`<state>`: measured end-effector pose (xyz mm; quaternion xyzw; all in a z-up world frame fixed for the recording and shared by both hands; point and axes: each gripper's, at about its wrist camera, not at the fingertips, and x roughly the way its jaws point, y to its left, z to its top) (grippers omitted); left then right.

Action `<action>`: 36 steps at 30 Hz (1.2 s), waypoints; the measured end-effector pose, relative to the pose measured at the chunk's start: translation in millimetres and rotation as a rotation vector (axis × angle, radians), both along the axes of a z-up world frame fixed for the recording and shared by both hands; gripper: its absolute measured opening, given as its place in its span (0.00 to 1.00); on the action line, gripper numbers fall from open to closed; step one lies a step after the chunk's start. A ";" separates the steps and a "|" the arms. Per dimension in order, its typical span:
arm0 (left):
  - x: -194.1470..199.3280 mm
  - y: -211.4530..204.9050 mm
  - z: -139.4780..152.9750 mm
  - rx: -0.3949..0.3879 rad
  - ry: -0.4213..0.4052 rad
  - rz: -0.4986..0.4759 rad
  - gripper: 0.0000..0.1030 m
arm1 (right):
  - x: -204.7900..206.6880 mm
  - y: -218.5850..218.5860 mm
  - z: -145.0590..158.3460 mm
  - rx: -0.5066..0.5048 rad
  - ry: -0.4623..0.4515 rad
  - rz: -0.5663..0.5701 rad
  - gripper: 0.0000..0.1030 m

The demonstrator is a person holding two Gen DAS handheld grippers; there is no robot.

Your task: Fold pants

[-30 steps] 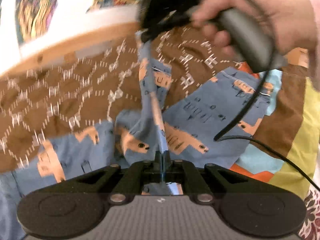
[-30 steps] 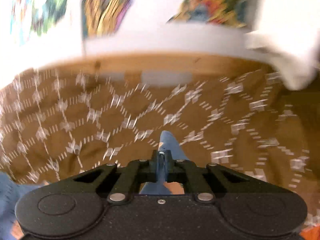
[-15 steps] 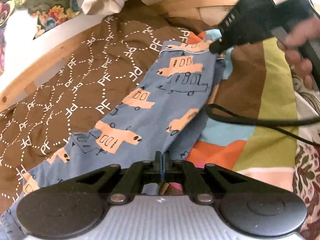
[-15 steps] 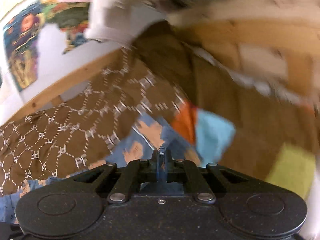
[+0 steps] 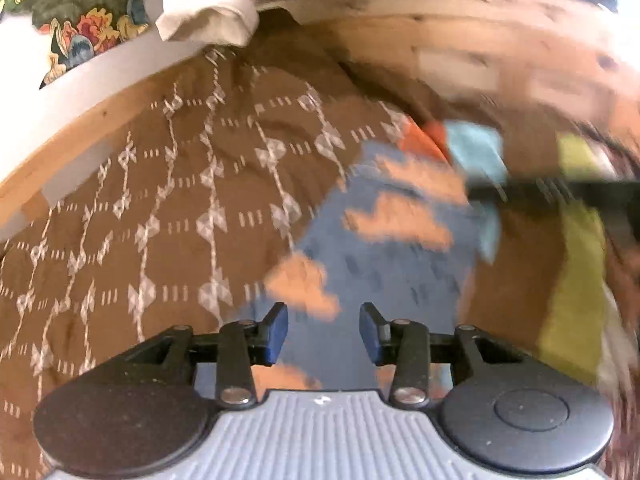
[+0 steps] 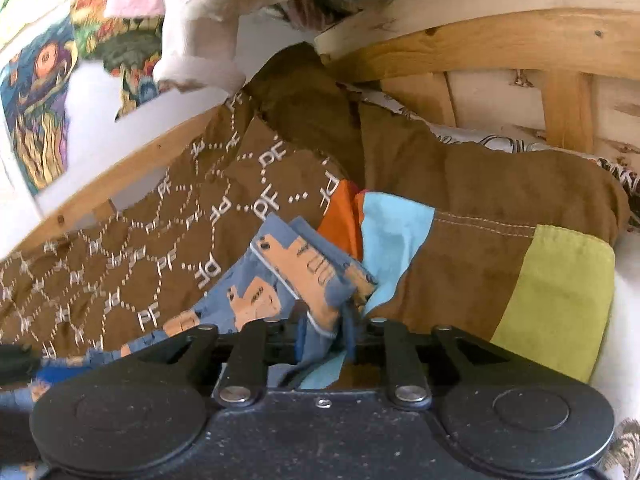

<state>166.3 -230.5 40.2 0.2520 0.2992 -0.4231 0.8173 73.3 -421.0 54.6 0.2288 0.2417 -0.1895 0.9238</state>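
I am holding two grippers over one pair of blue pants (image 5: 384,248) printed with orange vehicles, lying on one brown patterned blanket (image 5: 168,200) inside a wooden bed frame (image 6: 480,40). My left gripper (image 5: 323,332) is hanging released, its two blue-padded fingers (image 5: 277,332) spread apart above the cloth and gripping nothing. My right gripper (image 6: 325,332) is showing its fingers parted, with the hem end of the pants bunched between them; I cannot tell whether it is pinching the cloth.

Pine bed frame (image 6: 460,40), white wall (image 5: 24,80), brown quilt (image 6: 480,184)
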 end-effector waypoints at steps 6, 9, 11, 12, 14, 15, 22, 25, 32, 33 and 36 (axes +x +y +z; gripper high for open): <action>55.2 -72.9 13.9 -0.119 0.101 -0.001 0.50 | -1.3 -4.9 -9.1 -0.019 -0.035 0.014 0.25; 63.2 -103.2 9.1 -0.096 0.104 -0.050 0.49 | -2.4 -4.5 -9.8 -0.039 -0.047 0.033 0.26; 66.1 -118.7 1.3 -0.063 0.119 -0.078 0.49 | -3.1 -5.1 -10.0 -0.037 -0.062 0.033 0.26; 66.5 -123.2 -2.1 -0.052 0.131 -0.085 0.46 | -3.1 -5.0 -10.5 -0.039 -0.064 0.033 0.26; 68.3 -131.5 -8.8 -0.037 0.161 -0.091 0.37 | -1.9 -4.5 -11.8 -0.044 -0.060 0.038 0.26; 68.3 -133.1 -10.6 -0.038 0.168 -0.091 0.27 | -1.4 -4.3 -12.2 -0.044 -0.062 0.044 0.26; 54.9 -136.1 -8.8 -0.023 0.091 -0.102 0.09 | -1.1 -0.4 -11.3 -0.072 -0.068 0.051 0.07; 52.3 -134.0 -1.8 -0.053 0.079 -0.102 0.08 | -4.1 3.8 -7.8 -0.117 -0.080 0.042 0.06; 44.3 -151.1 -6.9 -0.014 0.033 -0.091 0.19 | -2.4 1.6 -10.4 -0.154 -0.046 0.001 0.07; 42.7 -151.1 -8.2 -0.011 0.016 -0.078 0.30 | -1.6 1.0 -11.6 -0.153 -0.036 -0.003 0.08; 43.3 -139.0 -3.5 -0.058 0.006 -0.027 0.54 | -2.5 3.4 -10.7 -0.177 -0.037 0.004 0.17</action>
